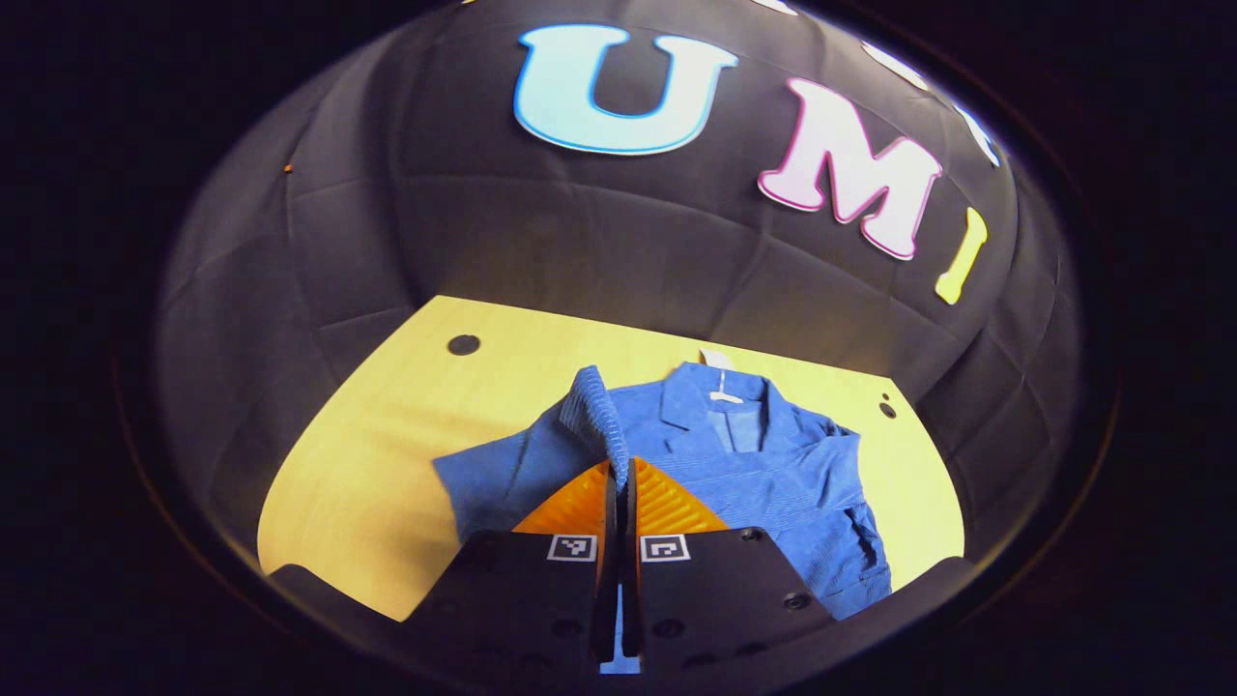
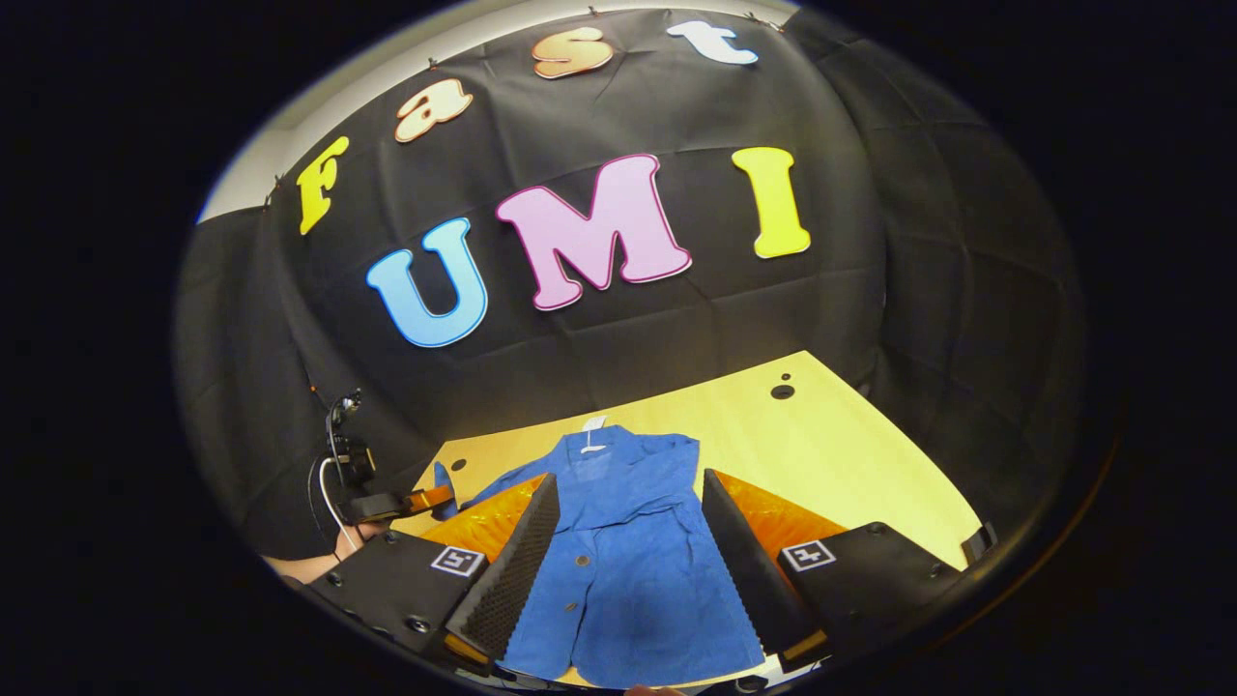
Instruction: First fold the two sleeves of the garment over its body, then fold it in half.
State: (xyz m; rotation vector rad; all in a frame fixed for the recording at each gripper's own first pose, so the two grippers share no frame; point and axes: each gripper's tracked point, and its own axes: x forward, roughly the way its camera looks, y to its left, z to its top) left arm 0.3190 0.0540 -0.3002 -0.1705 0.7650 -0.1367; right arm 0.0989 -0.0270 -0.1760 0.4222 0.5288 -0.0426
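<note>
In the left gripper view I see my left claw (image 1: 619,483) closed narrow on a fold of the blue garment (image 1: 763,474); both fingers press on the left sleeve (image 1: 594,411), which stands up from the cloth between the tips. The garment lies flat on the yellow counter (image 1: 367,483), with its collar (image 1: 720,391) toward the far edge, where a small white tag sits. On the counter I notice a dark round hole (image 1: 464,344) near the far left corner. In the right gripper view my right claw (image 2: 628,503) is wide open and holds nothing; it hangs over the lower body of the garment (image 2: 628,541), with one finger on each side of the row of buttons. At the left of this view I see the other claw (image 2: 387,503) near the left edge of the counter (image 2: 850,454), with a white cable beside it and part of a hand (image 2: 309,563) under it.
</note>
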